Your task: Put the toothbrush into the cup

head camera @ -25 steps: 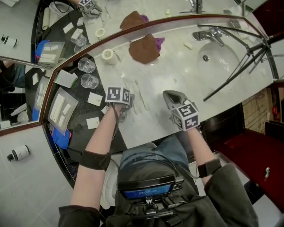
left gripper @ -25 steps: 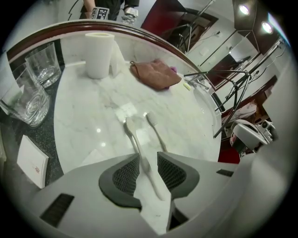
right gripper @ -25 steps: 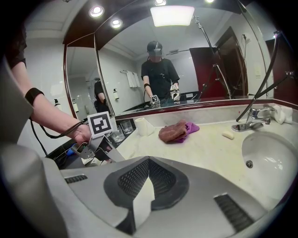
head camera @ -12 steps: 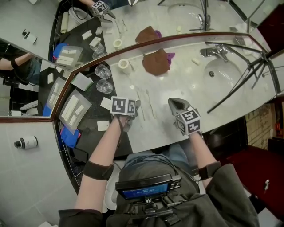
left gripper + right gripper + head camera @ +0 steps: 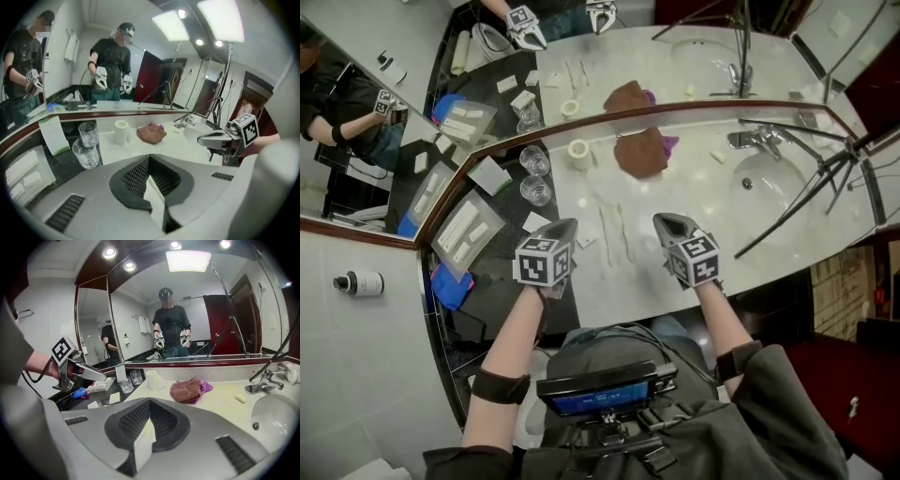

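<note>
left gripper [image 5: 568, 227]: seen in the head view held over the counter's left part, tips towards the mirror
right gripper [image 5: 662, 223]: held beside it, well apart to the right
toothbrush [image 5: 606, 236]: laid flat on the pale counter [image 5: 703, 202] between the two grippers, gripped by neither
cup [image 5: 536, 190]: clear, stood upright near the left gripper, a second just behind it
left gripper view: jaws have just been closing and are seen pressed together with nothing caught between them
right gripper view: jaws are drawn together on nothing; a brown cloth [image 5: 187, 390] is seen ahead on the counter
</note>
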Available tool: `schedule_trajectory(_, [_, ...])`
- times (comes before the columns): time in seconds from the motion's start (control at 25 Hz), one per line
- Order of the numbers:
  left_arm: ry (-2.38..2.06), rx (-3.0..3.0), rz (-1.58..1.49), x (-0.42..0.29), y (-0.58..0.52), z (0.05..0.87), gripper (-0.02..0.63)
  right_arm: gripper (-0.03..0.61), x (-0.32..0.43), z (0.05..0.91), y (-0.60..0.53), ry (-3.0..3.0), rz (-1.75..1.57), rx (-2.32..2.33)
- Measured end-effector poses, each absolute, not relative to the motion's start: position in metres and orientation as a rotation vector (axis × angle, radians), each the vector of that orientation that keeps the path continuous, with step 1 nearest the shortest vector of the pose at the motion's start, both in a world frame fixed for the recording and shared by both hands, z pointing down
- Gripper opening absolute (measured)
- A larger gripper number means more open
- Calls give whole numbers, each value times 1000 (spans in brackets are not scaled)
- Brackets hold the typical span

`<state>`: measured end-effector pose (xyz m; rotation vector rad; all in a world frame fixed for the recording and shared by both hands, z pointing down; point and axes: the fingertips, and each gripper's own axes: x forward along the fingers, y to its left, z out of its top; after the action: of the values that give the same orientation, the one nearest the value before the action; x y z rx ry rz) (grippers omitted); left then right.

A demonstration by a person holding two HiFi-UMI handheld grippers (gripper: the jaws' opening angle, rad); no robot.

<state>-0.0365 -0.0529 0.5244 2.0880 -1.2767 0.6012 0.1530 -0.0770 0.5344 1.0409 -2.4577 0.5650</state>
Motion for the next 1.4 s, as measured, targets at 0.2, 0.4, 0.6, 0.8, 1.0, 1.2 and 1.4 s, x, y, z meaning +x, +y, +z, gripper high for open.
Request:
schedule_trajectory(0.2, [-1498, 2158, 478, -76, -43, 498, 3, 15, 144, 532, -75, -2453, 562, 1023])
schedule_trajectory(0.4, [-1623, 2129, 395, -109, -22, 492, 3, 15, 140, 534, -73, -2439, 566, 1016])
schedule_trajectory(0.6, [-1660, 2116, 305, -134, -4, 488, 2, 15, 134, 535, -68, -2430, 572, 1023])
schedule_trajectory(0.8, [-1685, 2096, 314, -152, 8, 492, 2, 15, 128, 534, -64, -2421, 578, 1028])
schedule_trajectory(1.0, [-1683, 2092, 302, -156, 12, 497, 2, 15, 124, 543, -57, -2404, 593, 1010])
schedule_trajectory(1.2, [-1682, 2123, 343, -158, 14, 497, 2, 15, 115, 565, -49, -2353, 652, 959])
schedule_trajectory(1.4, [-1660, 2116, 362, -165, 17, 502, 2, 20, 107, 603, -41, -2207, 701, 908])
